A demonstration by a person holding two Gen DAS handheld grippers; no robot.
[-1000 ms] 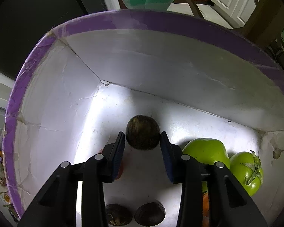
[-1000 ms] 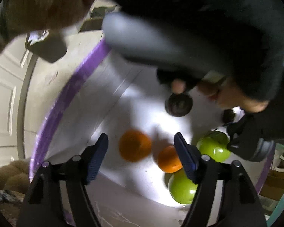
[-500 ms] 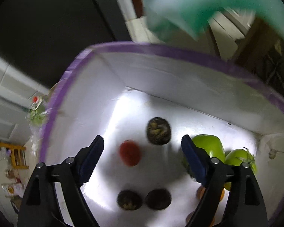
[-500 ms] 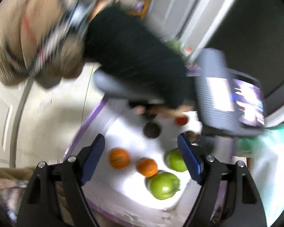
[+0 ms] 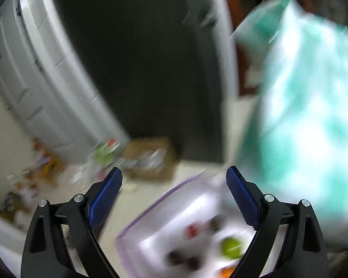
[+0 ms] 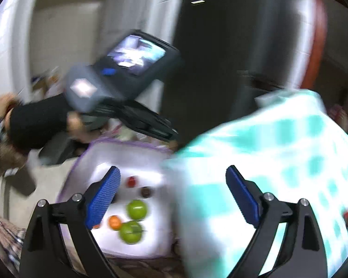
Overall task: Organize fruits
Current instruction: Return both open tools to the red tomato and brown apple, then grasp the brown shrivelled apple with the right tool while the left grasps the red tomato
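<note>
both black two-finger grippers, left [image 5: 174,194] and right [image 6: 172,193], are hanging wide open and empty above a white purple-rimmed foam box [image 6: 160,236] holding green tomatoes [image 6: 136,209], beside teal checked cloth [image 6: 278,162].

A dark doorway [image 5: 139,69] opens behind, framed by white panelled doors [image 5: 34,69]. Pale floor [image 5: 132,203] runs below, with blurred clutter [image 5: 46,166] and a cardboard box [image 5: 150,159] against the wall. A teal-and-white checked cloth [image 6: 278,162] fills the right side.
</note>
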